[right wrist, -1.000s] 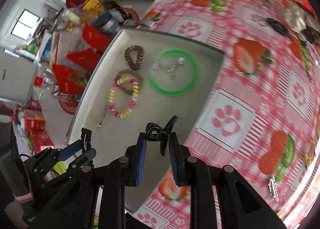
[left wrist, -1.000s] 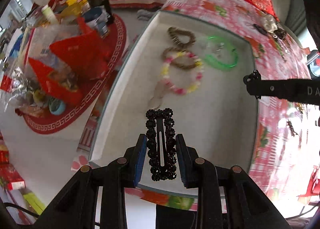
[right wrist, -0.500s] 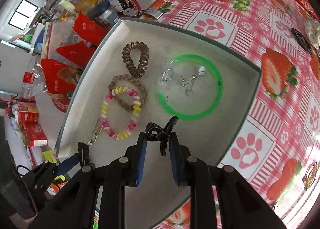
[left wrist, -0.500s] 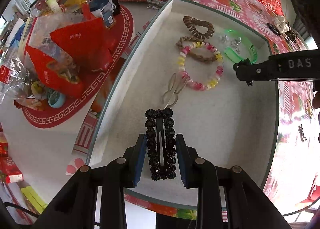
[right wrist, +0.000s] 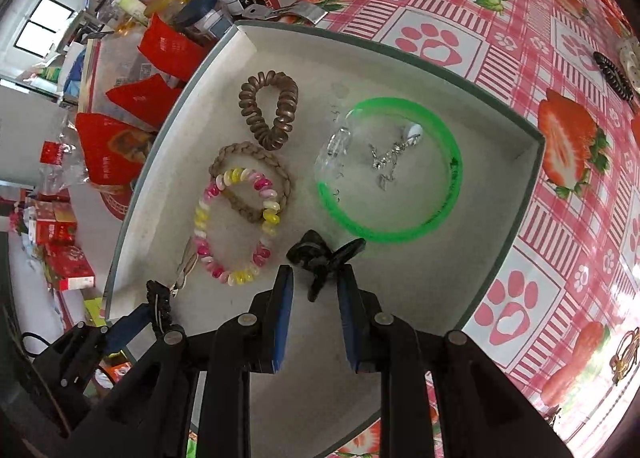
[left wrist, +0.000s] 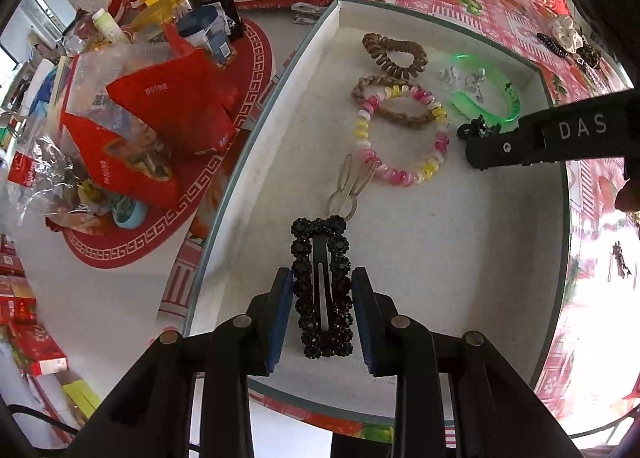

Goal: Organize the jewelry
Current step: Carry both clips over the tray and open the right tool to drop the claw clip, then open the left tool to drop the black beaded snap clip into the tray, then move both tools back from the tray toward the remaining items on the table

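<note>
A grey tray lies on the strawberry tablecloth. In it lie a brown coil tie, a braided tie, a pink-yellow bead bracelet, a green bangle around small silver pieces, and a clear rabbit clip. My left gripper is shut on a black beaded hair clip over the tray's near part. My right gripper is shut on a small black claw clip over the tray, just below the bangle; it also shows in the left wrist view.
Red bags, bottles and boxes crowd a surface left of the tray. More hair pieces lie on the cloth past the tray's far right corner. A gold item lies at the right.
Both grippers have moved forward and lower into the tray, each keeping its clip. The tray's contents have not moved.
</note>
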Tool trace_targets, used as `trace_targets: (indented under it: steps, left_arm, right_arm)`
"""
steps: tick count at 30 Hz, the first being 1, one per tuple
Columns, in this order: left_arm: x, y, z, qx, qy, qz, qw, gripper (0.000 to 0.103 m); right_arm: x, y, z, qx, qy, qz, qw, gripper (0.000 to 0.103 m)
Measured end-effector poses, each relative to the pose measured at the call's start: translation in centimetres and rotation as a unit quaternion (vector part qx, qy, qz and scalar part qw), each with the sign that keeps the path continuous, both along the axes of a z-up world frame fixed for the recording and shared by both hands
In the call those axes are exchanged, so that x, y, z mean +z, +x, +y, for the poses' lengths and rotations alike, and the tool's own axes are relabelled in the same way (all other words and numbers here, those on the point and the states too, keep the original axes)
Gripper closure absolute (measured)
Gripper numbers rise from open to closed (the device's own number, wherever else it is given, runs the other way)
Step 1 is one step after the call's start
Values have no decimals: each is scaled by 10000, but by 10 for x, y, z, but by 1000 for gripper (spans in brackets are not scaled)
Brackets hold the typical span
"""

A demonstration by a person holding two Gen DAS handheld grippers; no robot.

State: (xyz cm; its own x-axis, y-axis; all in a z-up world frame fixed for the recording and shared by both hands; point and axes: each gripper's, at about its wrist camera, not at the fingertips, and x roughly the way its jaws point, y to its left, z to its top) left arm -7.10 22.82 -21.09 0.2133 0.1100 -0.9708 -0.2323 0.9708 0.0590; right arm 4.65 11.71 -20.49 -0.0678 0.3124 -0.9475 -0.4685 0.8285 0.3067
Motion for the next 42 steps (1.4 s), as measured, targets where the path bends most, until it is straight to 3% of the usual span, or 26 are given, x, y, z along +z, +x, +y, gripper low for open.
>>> trace_targets:
  steps: [4, 19, 20, 21, 22, 35, 37, 42]
  left_arm:
    - [4, 0, -2, -20, 75, -9, 10000, 66]
    - [19, 6, -12, -135, 206, -50, 9997, 65]
    - [19, 7, -12, -142, 206, -49, 9997, 47]
    - [21, 7, -13, -132, 229, -76, 9996, 20]
    - [25, 6, -14, -117, 279, -178, 9994, 15]
    - [26, 13, -29, -289, 302, -43, 9991, 15]
    - [25, 14, -30, -293, 313, -12, 9991, 15]
    - [25, 15, -32, -336, 330, 19, 9989, 14]
  right_arm:
    - [2, -1, -6, -49, 63, 78, 9999, 66]
    - [39, -5, -42, -329, 521, 1, 9981, 57]
    - [40, -5, -44, -356, 533, -6, 9979, 57]
    - [41, -6, -47, -386, 547, -9, 9978, 57]
    - [42, -7, -50, -404, 555, -10, 9976, 57]
    - [47, -12, -78, -616, 577, -26, 9964, 57]
    - [48, -13, -79, -602, 559, -51, 9966, 51]
    - [50, -15, -82, -573, 555, -90, 9968, 50]
